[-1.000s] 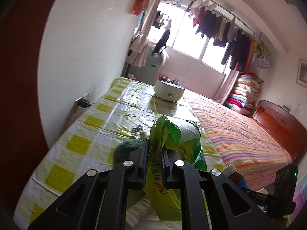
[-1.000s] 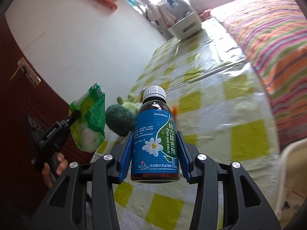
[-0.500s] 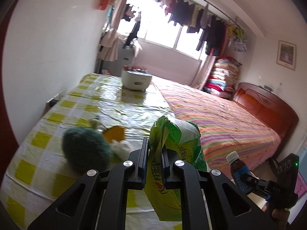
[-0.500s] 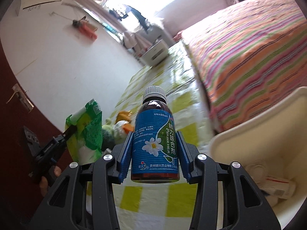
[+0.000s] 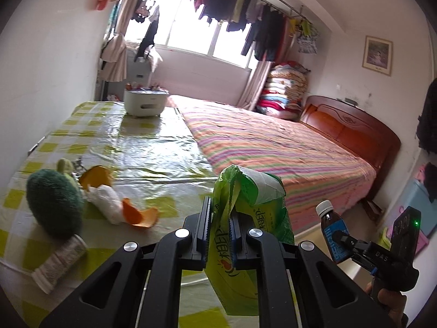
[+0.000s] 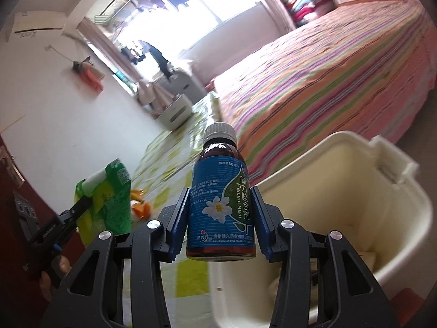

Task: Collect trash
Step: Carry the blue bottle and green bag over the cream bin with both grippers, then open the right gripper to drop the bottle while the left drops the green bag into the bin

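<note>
Over the table edge: both grippers are held up, each carrying trash.
Left gripper (image 5: 220,220): fingers pinched narrow on a crumpled green and yellow plastic snack bag (image 5: 240,243), hanging above the yellow-checked plastic tablecloth (image 5: 142,147).
Right gripper (image 6: 220,210): blue-padded fingers clamp a brown glass medicine bottle with blue label and white cap (image 6: 220,199), upright.
Bin: cream plastic tub (image 6: 355,207), open, just beyond and below the bottle.
Left on the cloth: orange peel (image 5: 142,216), white crumpled tissue (image 5: 108,202), dark green plush toy (image 5: 53,205), grey tube (image 5: 58,262).
</note>
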`<control>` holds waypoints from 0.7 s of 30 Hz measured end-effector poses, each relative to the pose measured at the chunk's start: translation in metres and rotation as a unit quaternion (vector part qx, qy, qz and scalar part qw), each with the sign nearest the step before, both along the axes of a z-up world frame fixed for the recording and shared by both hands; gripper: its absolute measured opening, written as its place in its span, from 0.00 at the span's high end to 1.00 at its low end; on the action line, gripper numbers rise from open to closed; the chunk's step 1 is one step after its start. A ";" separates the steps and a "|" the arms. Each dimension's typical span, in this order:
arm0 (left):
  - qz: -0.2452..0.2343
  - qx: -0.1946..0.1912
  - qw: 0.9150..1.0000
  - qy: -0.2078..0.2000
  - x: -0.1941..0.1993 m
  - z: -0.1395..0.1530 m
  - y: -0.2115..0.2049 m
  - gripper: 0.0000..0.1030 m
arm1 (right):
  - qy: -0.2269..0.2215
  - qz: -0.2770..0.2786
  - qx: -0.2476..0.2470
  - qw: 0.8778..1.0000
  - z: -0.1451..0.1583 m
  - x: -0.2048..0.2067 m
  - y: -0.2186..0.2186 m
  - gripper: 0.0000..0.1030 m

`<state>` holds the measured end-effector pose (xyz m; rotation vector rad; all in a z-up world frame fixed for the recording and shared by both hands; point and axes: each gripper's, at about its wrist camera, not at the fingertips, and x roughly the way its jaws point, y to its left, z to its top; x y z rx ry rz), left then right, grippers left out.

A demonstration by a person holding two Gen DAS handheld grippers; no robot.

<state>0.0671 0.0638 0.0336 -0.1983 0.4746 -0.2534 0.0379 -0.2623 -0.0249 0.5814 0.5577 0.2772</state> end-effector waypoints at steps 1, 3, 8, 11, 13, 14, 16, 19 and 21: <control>-0.004 0.001 1.000 0.001 0.000 0.000 -0.004 0.89 | -0.002 -0.010 -0.004 1.000 0.000 -0.002 -0.002 0.59; -0.010 0.002 1.000 0.002 -0.001 -0.001 -0.012 0.89 | -0.004 -0.026 -0.016 1.000 0.000 -0.006 -0.006 0.59; -0.029 0.009 1.000 0.005 0.000 -0.002 -0.032 0.89 | -0.002 -0.061 -0.039 0.997 -0.003 -0.009 -0.009 0.59; -0.041 0.009 0.999 0.004 0.001 -0.001 -0.044 0.89 | -0.004 -0.075 -0.042 0.996 -0.002 -0.012 -0.012 0.59; -0.049 0.010 0.999 0.004 0.001 -0.001 -0.052 0.89 | -0.006 -0.086 -0.046 0.995 -0.002 -0.017 -0.016 0.57; -0.054 0.012 0.998 0.004 0.001 -0.001 -0.057 0.89 | -0.006 -0.092 -0.047 0.995 -0.002 -0.017 -0.016 0.56; -0.060 0.015 0.998 0.004 0.001 -0.002 -0.063 0.89 | -0.005 -0.103 -0.039 0.994 -0.002 -0.019 -0.021 0.49; -0.068 0.016 0.998 0.009 0.002 -0.004 -0.073 0.89 | -0.011 -0.119 -0.021 0.993 0.000 -0.023 -0.027 0.42; -0.072 0.015 0.997 0.013 0.004 -0.005 -0.078 0.89 | -0.025 -0.134 -0.011 0.991 0.003 -0.031 -0.034 0.42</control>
